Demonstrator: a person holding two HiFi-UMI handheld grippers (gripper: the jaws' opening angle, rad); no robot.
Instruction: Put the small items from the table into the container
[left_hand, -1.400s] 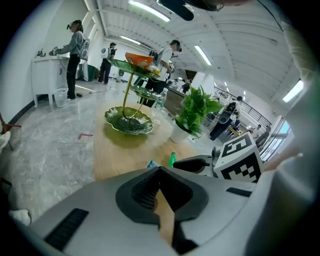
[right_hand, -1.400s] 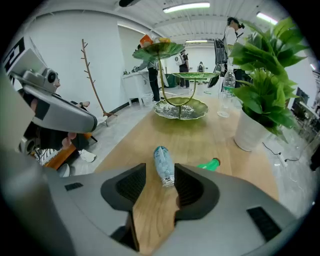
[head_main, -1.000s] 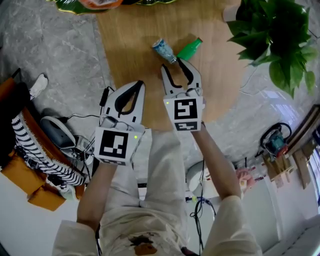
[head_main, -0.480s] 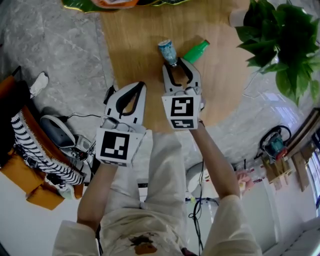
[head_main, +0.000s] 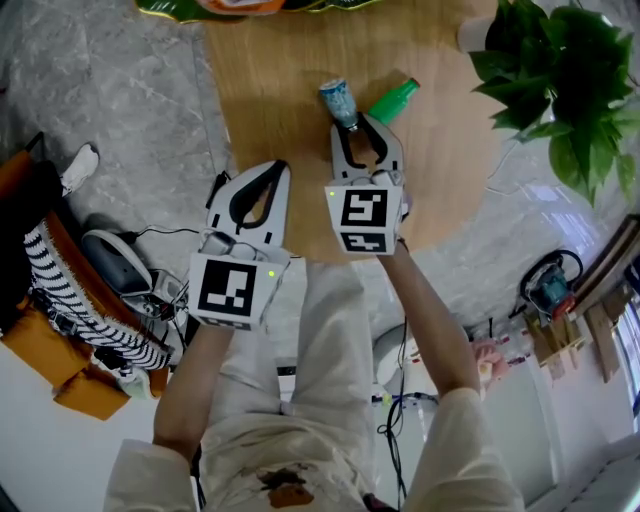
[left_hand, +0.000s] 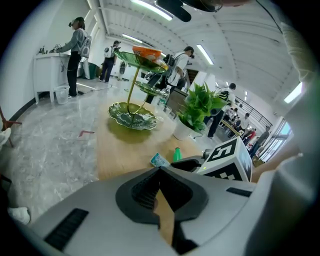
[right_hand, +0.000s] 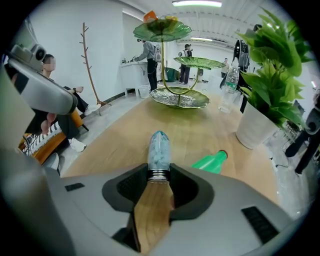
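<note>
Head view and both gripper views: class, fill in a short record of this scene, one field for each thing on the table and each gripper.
table: wooden
clear bottle: lying on the table, cap end toward the right gripper
green bottle: lying to the clear bottle's right
right gripper: jaws closing, clear bottle's cap end between them
left gripper: jaws together, nothing held
leaf stand: at the table's far end
plant: at the table's right side

head view: overhead, steeply down | gripper views: low, close, forward | shared: table (head_main: 280, 80)
</note>
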